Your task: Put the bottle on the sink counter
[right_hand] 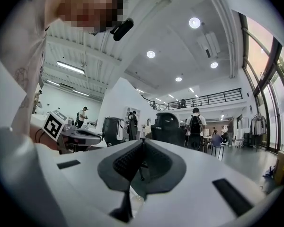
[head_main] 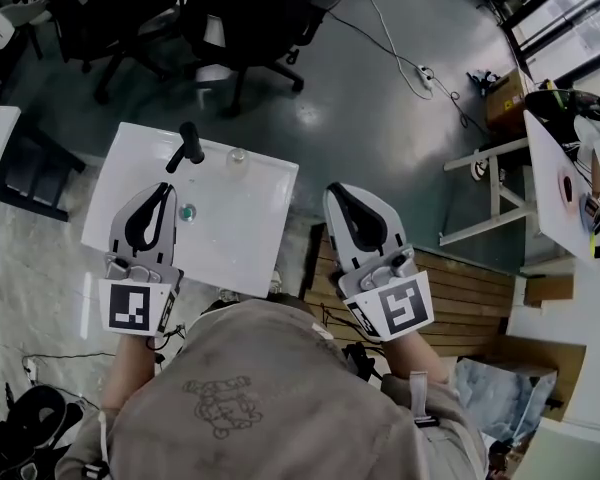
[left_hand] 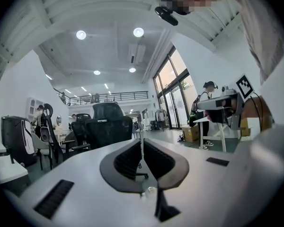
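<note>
Left tongs (head_main: 164, 189) and right tongs (head_main: 336, 192) are pressed together, empty. The likely bottle (head_main: 237, 155) stands on the sink bench (head_main: 265, 196), just right of the faucet (head_main: 190, 144). Reaching with closed tongs could topple it.

Sink counter (head_main: 242, 240) centre-left: faucet (head_main: 187, 146) on its far rim at 12 o'clock, bottle (head_main: 237, 155) just beside the faucet at 3, drain (head_main: 187, 212) in the basin, office chairs (head_main: 260, 28) beyond at 12, wooden slats (head_main: 465, 286) at 3.
</note>
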`<state>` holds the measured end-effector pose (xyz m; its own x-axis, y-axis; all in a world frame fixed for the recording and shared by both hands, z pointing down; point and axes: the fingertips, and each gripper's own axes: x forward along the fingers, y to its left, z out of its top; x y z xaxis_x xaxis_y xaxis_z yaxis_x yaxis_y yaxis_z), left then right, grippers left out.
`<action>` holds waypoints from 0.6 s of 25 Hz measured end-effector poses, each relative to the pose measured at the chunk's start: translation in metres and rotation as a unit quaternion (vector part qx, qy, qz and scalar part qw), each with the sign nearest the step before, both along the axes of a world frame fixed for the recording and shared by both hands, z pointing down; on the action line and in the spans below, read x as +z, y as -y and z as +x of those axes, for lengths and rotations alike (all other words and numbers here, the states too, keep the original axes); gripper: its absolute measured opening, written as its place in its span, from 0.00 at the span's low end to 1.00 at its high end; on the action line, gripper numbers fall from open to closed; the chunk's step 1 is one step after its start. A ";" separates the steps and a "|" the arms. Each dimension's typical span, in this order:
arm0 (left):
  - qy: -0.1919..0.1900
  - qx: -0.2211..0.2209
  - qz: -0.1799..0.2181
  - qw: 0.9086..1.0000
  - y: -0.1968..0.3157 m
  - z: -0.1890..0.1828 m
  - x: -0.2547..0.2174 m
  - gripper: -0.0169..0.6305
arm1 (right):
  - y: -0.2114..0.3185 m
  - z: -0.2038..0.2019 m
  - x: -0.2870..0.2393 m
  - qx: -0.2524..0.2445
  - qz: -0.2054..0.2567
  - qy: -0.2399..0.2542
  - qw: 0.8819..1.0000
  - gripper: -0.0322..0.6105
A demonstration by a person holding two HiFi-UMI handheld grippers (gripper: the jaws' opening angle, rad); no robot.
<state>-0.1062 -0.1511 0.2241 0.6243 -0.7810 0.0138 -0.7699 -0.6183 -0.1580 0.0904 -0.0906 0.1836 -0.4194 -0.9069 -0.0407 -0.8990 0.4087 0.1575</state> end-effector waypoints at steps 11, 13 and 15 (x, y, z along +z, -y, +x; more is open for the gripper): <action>0.012 0.008 -0.019 1.000 -0.001 0.008 0.016 0.08 | 0.004 0.006 0.025 0.013 -0.046 0.024 0.999 0.10; 0.008 0.008 -0.020 1.000 0.001 0.007 0.015 0.08 | 0.005 0.007 0.027 0.016 -0.050 0.027 0.998 0.10; 0.009 0.007 -0.019 1.000 0.002 0.006 0.012 0.08 | 0.005 0.006 0.028 0.017 -0.052 0.030 0.998 0.10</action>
